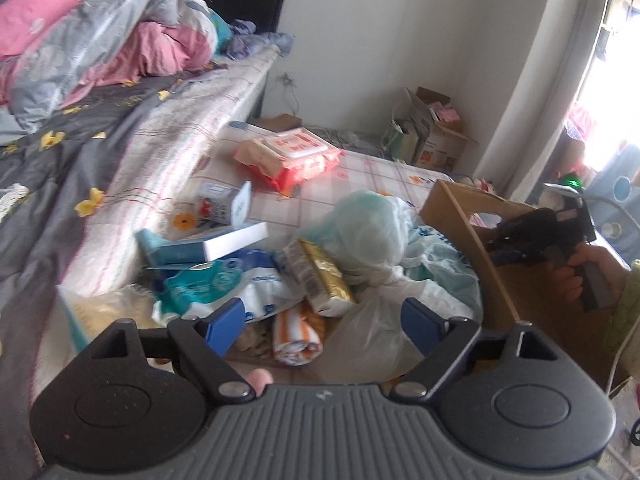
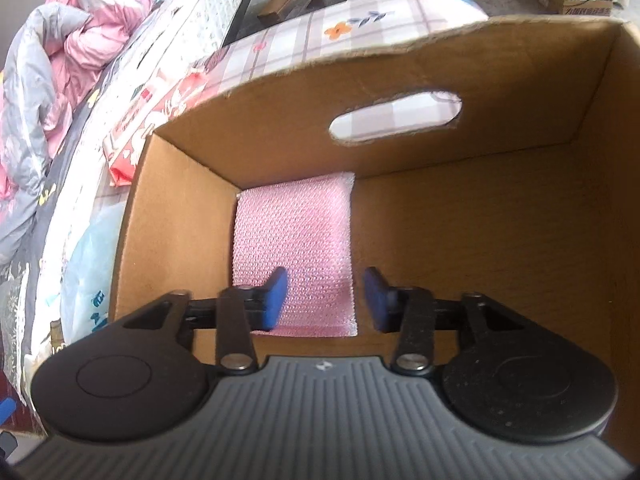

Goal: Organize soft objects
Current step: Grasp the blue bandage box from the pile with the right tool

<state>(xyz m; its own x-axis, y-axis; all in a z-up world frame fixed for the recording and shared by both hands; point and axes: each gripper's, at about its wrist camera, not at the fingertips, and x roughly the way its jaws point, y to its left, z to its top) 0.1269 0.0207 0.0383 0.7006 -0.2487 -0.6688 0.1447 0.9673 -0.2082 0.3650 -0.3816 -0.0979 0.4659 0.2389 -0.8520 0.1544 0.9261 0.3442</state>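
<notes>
My left gripper (image 1: 324,320) is open and empty above a pile of soft things on the low table: an orange-striped rolled towel (image 1: 298,332), a gold-wrapped packet (image 1: 320,276), plastic bags (image 1: 372,232) and a blue-white pouch (image 1: 224,284). My right gripper (image 2: 325,298) is open and empty inside the cardboard box (image 2: 500,208), over a pink bubble-wrap sheet (image 2: 296,240) lying on the box floor. In the left wrist view the box (image 1: 460,216) stands right of the pile, with the right gripper (image 1: 536,232) in it.
A red wet-wipes pack (image 1: 288,156) lies farther back on the checked tablecloth (image 1: 380,172), with small boxes (image 1: 224,204) near the bed (image 1: 80,152) on the left. Cardboard boxes (image 1: 432,132) stand by the far wall. The wipes pack (image 2: 148,116) also shows left of the box.
</notes>
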